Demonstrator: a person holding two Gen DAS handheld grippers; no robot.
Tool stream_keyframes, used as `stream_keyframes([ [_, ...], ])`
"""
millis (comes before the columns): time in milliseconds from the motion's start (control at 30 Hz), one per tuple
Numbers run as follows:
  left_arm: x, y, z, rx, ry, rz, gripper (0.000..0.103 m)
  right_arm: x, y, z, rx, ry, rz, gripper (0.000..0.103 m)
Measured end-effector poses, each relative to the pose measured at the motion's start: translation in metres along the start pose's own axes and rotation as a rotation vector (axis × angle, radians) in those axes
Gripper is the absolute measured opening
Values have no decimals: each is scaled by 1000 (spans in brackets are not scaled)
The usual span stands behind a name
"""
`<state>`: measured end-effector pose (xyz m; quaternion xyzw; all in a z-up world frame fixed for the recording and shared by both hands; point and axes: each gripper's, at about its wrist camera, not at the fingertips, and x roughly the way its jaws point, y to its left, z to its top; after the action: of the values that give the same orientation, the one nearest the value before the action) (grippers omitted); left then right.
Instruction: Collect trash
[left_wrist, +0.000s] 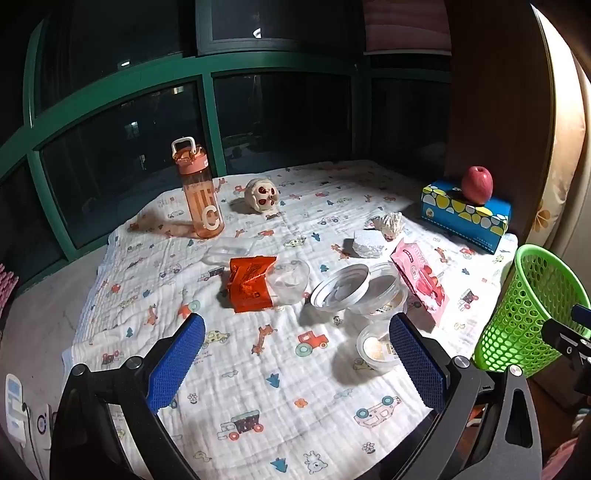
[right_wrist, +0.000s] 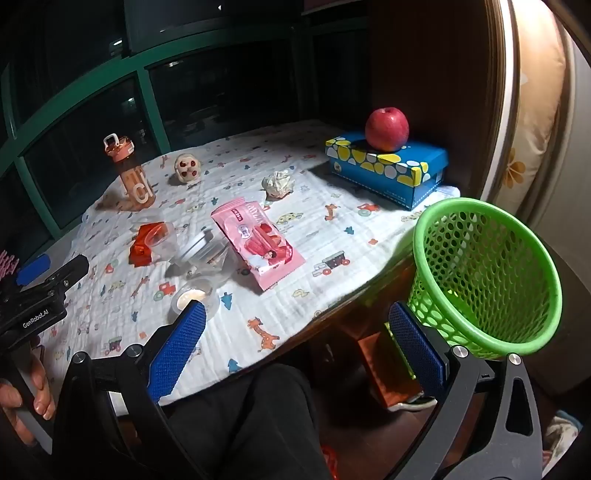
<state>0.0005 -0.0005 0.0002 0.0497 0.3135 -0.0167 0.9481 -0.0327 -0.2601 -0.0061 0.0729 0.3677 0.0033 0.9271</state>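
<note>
Trash collection barely begun, by the look of it: green mesh basket (right_wrist: 487, 277) tilted at the counter's right edge, nothing discernible inside through its open mouth. Strewn over the counter's cartoon-print cloth (left_wrist: 258, 369): orange wrapper (left_wrist: 249, 284), pink snack packet (right_wrist: 258, 240), crumpled paper wad (right_wrist: 279, 184), white foam chunk (left_wrist: 367, 245), several clear plastic cups, one with a silver-rimmed lid (left_wrist: 341, 288), another small tub (left_wrist: 376, 349) closest to the near edge. Left tool (left_wrist: 295, 363) poised above the cloth, blue pads spread wide, nothing between them, small tub just beside its right-hand pad. Right tool (right_wrist: 295, 354) likewise fully apart and empty, hovering off the counter's front edge with the basket just beside its right pad. Likely keepers, not trash: orange water bottle (left_wrist: 201, 188) upright at the far left, small skull-like toy (left_wrist: 262, 195) near it, red apple (right_wrist: 387, 129) resting on a blue patterned box (right_wrist: 391, 170) at the far right. Everything still to be picked up; no item yet in either tool's grip.
</note>
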Motion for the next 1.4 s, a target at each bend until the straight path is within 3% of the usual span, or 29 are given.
stream_keyframes([
  [133, 1, 5, 2, -32, 14, -25, 97, 0, 0, 0, 4, -3, 4, 98],
  [1400, 3, 7, 1, -44, 6, -2, 97, 4, 2, 0, 6, 0, 7, 98],
])
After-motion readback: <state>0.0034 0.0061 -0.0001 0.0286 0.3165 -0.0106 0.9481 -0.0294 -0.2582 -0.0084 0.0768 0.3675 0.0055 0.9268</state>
